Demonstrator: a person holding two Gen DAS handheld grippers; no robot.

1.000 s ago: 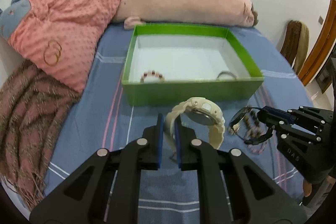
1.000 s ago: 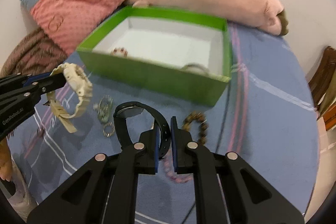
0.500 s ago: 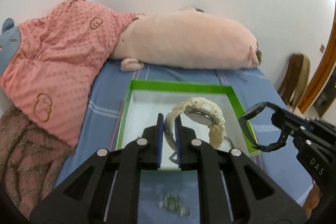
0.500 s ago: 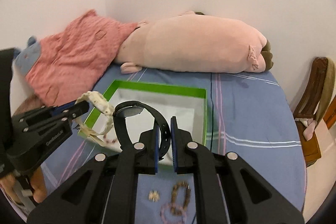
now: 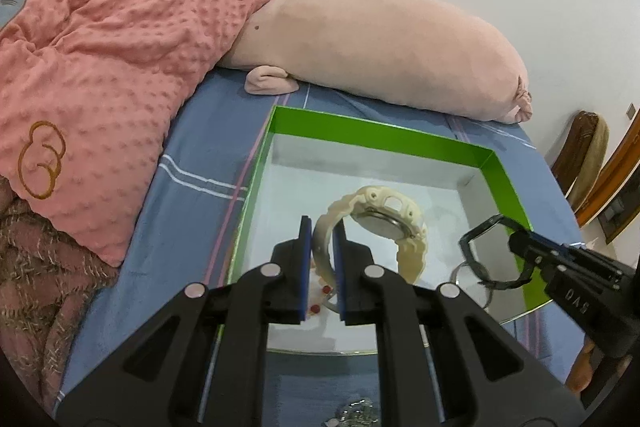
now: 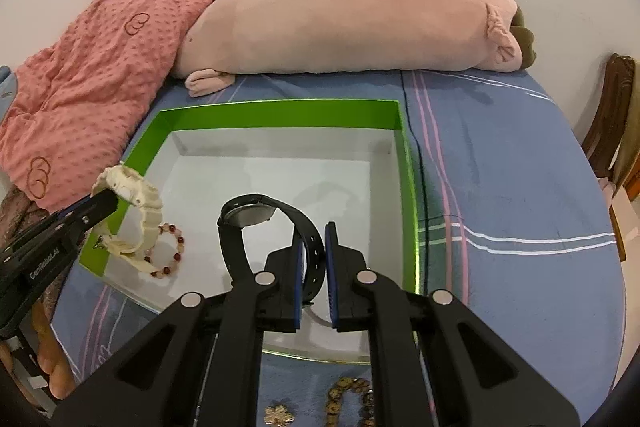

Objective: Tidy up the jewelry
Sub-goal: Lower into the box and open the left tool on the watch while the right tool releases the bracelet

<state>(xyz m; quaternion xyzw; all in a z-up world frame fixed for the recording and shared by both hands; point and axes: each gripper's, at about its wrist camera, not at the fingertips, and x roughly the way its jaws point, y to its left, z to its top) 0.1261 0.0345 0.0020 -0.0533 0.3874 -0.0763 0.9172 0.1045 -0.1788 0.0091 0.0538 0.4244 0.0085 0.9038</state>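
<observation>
My left gripper (image 5: 322, 233) is shut on the strap of a cream watch (image 5: 384, 217) and holds it above the open green box (image 5: 372, 133). The cream watch also shows in the right wrist view (image 6: 134, 203). My right gripper (image 6: 312, 247) is shut on the strap of a black watch (image 6: 256, 215), held over the right half of the green box (image 6: 280, 113). The black watch shows at the right of the left wrist view (image 5: 486, 251). A beaded bracelet (image 6: 170, 251) lies on the box's white floor. A brown bead bracelet (image 6: 348, 399) and a small gold piece (image 6: 278, 417) lie on the bedsheet in front of the box.
The box sits on a blue striped bedsheet (image 6: 500, 187). A long pink plush pillow (image 6: 348, 15) lies behind it and a pink dotted blanket (image 5: 100, 67) to the left. A wooden chair (image 6: 616, 115) stands at the right edge of the bed.
Both grippers rose from the sheet with their watches, moved forward, and now hold them above the inside of the green box. Both stayed shut.
</observation>
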